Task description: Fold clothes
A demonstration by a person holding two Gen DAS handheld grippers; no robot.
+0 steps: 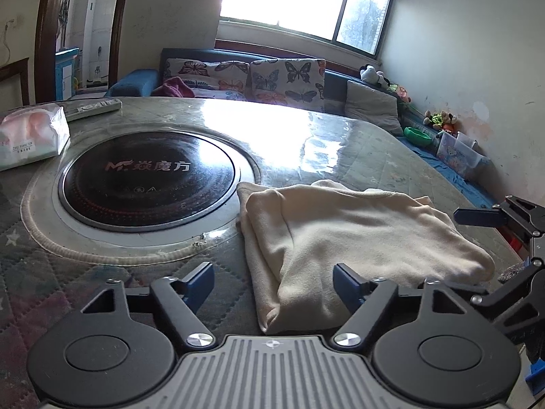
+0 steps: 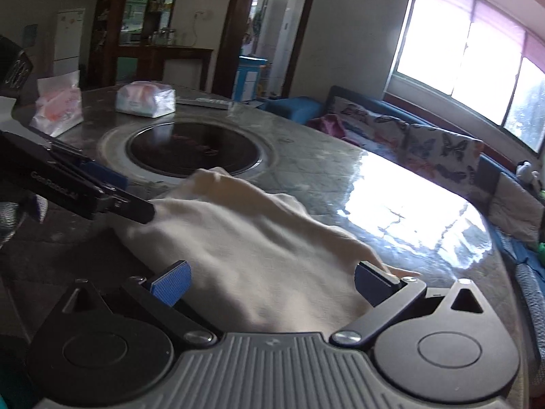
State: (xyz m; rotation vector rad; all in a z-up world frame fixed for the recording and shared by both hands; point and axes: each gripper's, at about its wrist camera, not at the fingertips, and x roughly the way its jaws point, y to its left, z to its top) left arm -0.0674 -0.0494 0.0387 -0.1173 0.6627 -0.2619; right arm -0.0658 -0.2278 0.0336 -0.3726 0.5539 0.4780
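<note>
Cream cloth (image 1: 357, 238) folded on table (image 1: 170, 272).
My L claw (image 1: 274, 281) & R claw (image 2: 272, 283) both spread wide, nothing gripped.

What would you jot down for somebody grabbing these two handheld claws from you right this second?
Left gripper: open, empty, at the near edge of the cream garment.
Right gripper: open, empty, over the same garment.
The garment lies on the table, beside the round black cooktop, already folded into a thick bundle.
Left: judge whether one more fold or some smoothing is needed.
</note>
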